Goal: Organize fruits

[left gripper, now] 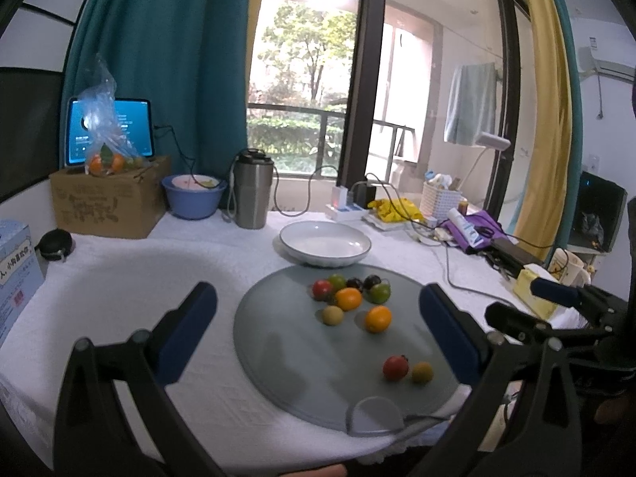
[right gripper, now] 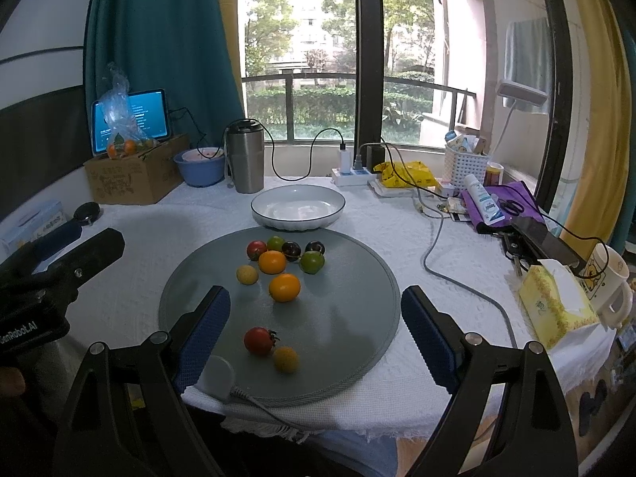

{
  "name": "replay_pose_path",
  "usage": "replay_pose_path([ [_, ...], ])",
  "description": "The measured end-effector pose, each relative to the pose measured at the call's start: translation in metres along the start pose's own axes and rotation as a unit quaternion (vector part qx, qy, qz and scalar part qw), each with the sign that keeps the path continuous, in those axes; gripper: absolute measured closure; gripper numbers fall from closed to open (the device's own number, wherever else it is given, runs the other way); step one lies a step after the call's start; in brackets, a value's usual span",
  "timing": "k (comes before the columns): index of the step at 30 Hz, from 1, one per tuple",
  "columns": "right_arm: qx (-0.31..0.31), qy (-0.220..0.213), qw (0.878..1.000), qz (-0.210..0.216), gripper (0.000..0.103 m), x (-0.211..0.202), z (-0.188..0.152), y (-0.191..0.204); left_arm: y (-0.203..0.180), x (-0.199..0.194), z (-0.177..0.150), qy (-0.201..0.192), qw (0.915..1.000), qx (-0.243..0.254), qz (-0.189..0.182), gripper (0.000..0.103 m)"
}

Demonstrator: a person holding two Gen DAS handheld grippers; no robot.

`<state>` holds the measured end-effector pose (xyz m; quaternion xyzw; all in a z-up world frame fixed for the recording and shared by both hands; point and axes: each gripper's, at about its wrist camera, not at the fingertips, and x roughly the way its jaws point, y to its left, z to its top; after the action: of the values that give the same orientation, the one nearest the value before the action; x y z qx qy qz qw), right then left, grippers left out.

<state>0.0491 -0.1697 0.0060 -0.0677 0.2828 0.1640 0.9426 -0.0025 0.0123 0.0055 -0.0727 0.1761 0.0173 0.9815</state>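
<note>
- Hovering our left claw (left gripper: 318, 314), jaws apart and empty, short of the grey mat (right gripper: 190, 298); no fruit picked yet.
- Fruits (right gripper: 284, 266) lie on the mat; white dish (right gripper: 298, 203) just beyond.
- Right claw (right gripper: 316, 328), also apart, should close on the near red tomato (right gripper: 259, 340).

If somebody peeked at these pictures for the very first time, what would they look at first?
Probably the colourful little fruits scattered on the round grey mat in the middle of the table: orange, red, green, yellow and dark ones, with a red one and a yellow one off by themselves nearer the front edge. Just behind the mat sits an empty white plate. Both the right gripper and the left gripper are wide open above the mat.
</note>
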Motion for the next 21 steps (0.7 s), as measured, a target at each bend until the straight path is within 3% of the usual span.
replay_pose_path([
  [15,-0.001,0.003,1.000,-0.004,0.012,0.003,-0.001,-0.002,-0.002,0.004,-0.007,0.006,1.0000,0.004,-0.001,0.000],
  [21,-0.003,0.021,1.000,0.009,0.013,0.012,-0.010,-0.001,-0.006,0.015,-0.015,0.035,0.9993,0.007,-0.010,0.000],
])
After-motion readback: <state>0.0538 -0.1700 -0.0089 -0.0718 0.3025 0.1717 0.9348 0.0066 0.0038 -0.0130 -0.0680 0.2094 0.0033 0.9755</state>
